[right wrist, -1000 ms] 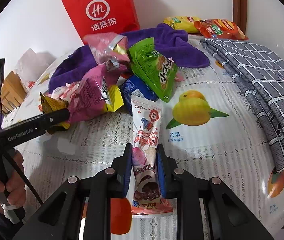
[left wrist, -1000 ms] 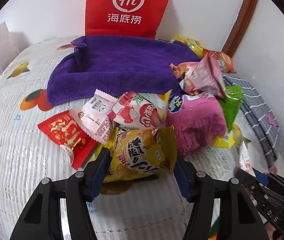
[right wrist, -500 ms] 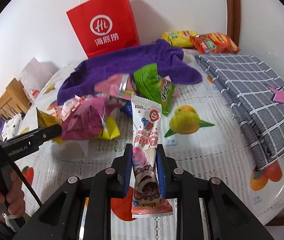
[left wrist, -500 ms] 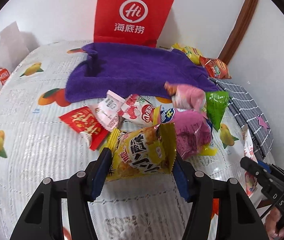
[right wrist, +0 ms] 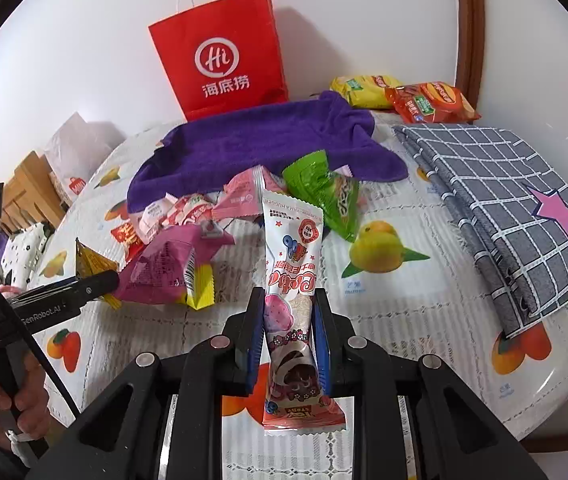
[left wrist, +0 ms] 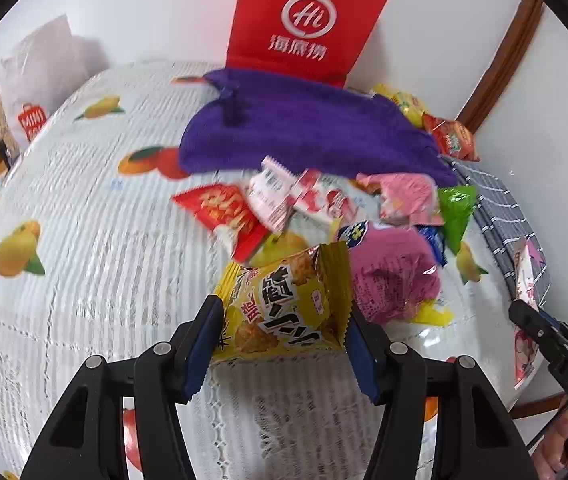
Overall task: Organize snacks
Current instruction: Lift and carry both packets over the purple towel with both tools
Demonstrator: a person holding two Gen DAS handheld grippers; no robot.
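Left wrist view: a round table (left wrist: 63, 280) under a fruit-print cloth. The left gripper (left wrist: 279, 322) clamps a yellow snack packet (left wrist: 284, 308) above the near edge. Beyond it, mid-table, lies a heap of loose snack packets (left wrist: 316, 204), with a purple towel (left wrist: 304, 132) and a red paper bag (left wrist: 304, 24) at the far edge. Right wrist view: the right gripper (right wrist: 288, 312) pinches a tall white and pink snack packet (right wrist: 292, 264) upright above the near edge; a grey checked cloth (right wrist: 504, 192) covers the right edge.
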